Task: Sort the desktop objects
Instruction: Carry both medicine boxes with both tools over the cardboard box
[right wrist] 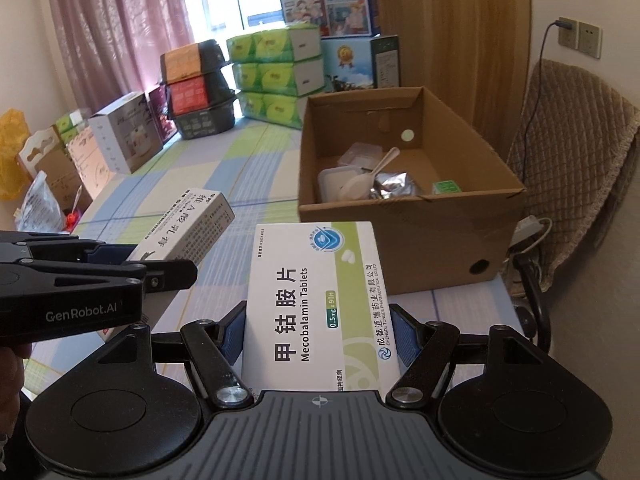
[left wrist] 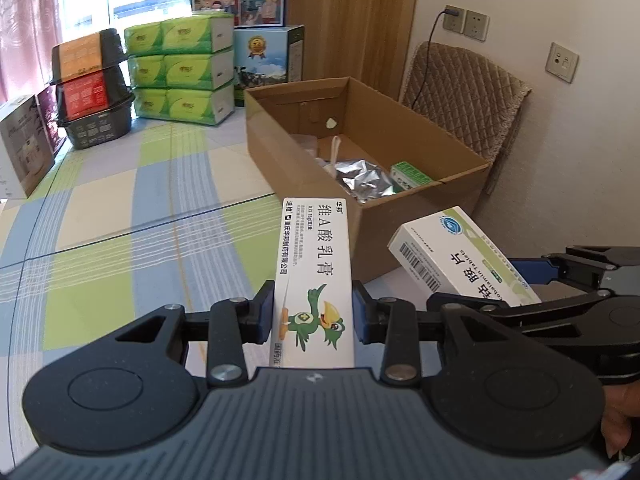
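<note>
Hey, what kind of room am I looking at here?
Probably a room in a home, used partly for storage: pink curtains at a window, stacked tissue packs on a checked tabletop, and a padded chair by the wall sockets.

Left gripper (left wrist: pixel 314 314) is clamped on a tall white ointment box (left wrist: pixel 316 280), blue pads pressed against both long sides, green bird cartoon facing the camera. Just to the right, the right gripper (left wrist: pixel 516 284) grips a white tablet box (left wrist: pixel 452 254), tilted, barcode end toward us. Both boxes hang in front of the open carton (left wrist: pixel 400 224) on the checked tablecloth (left wrist: pixel 120 220). Inside the carton: a foil pouch (left wrist: pixel 362 180) and a small green box (left wrist: pixel 410 174).
</note>
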Motion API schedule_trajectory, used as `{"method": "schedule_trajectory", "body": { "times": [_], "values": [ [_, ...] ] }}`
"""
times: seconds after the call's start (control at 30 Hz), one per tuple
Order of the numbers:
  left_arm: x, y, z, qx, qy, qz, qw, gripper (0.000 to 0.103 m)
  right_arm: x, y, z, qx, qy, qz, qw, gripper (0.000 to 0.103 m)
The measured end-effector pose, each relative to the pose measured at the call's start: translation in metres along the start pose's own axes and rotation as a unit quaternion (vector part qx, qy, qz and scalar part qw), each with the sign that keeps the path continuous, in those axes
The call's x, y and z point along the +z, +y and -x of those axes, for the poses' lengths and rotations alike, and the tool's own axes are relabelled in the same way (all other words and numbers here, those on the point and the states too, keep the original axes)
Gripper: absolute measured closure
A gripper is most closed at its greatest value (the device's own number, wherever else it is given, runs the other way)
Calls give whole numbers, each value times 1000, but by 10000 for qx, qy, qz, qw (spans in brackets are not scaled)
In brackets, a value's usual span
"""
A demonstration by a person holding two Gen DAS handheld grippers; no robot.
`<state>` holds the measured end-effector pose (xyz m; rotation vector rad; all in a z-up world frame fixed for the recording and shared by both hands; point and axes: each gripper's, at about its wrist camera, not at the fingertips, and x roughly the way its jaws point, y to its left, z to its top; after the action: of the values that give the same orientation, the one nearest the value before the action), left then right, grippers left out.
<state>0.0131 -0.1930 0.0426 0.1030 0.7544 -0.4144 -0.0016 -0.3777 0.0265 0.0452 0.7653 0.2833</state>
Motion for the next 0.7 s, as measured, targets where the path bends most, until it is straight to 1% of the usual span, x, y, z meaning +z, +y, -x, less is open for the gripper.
{"method": "schedule_trajectory", "body": {
  "times": [0.27, 0.5, 0.7],
  "values": [
    [17, -22, -8, -165, -12, -70, 9998, 70, 6, -26, 15, -128, -183, -145, 9996, 35],
    [44, -39, -15, -212, -104, -138, 9996, 70, 31, -58, 30, -442, -335, -91, 9984, 35],
    [62, -51, -26, -235, -90, -104, 9996, 70, 52, -76, 31, -581, -445, -54, 9973, 35]
  ]
}}
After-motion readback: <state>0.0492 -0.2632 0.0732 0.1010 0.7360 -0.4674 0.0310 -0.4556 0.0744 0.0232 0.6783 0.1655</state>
